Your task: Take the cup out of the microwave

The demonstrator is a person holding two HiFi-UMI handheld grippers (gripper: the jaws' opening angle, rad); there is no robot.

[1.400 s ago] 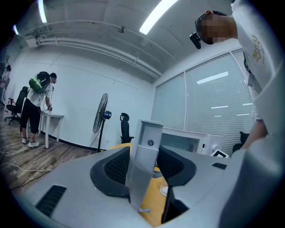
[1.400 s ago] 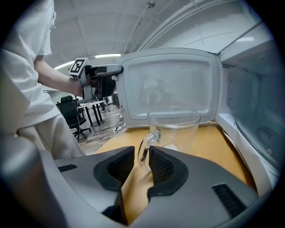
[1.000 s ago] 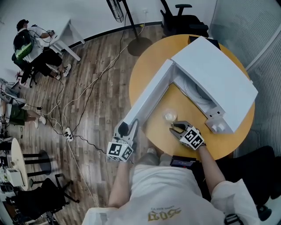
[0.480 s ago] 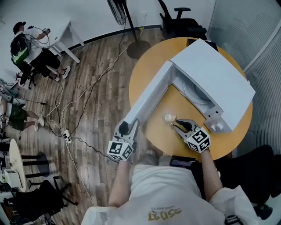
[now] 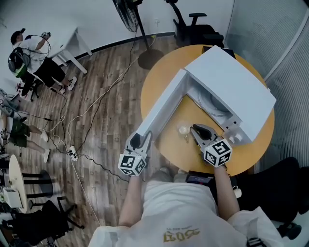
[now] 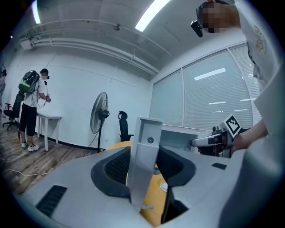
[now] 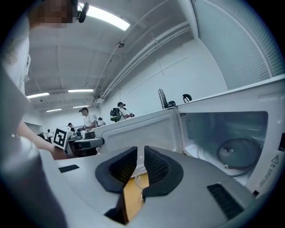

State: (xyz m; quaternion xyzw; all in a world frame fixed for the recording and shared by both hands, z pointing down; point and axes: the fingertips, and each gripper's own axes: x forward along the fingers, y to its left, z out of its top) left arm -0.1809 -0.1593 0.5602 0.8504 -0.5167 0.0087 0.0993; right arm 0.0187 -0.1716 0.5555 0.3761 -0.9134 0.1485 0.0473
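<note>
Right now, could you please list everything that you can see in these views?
table: one, orange, round, centre.
microwave: one, white, on the table, door open.
cup: one, clear, on the table before the microwave.
fan: one, black, floor beyond the table.
office chair: one, black, beyond the table.
desk: one, white, far left.
power strip: one, white, floor, left.
bystanders: at least two, far left.
left gripper: one, grey, shut on the door's edge.
right gripper: one, grey, above the table by the cup; jaws have just been closing, empty.
</note>
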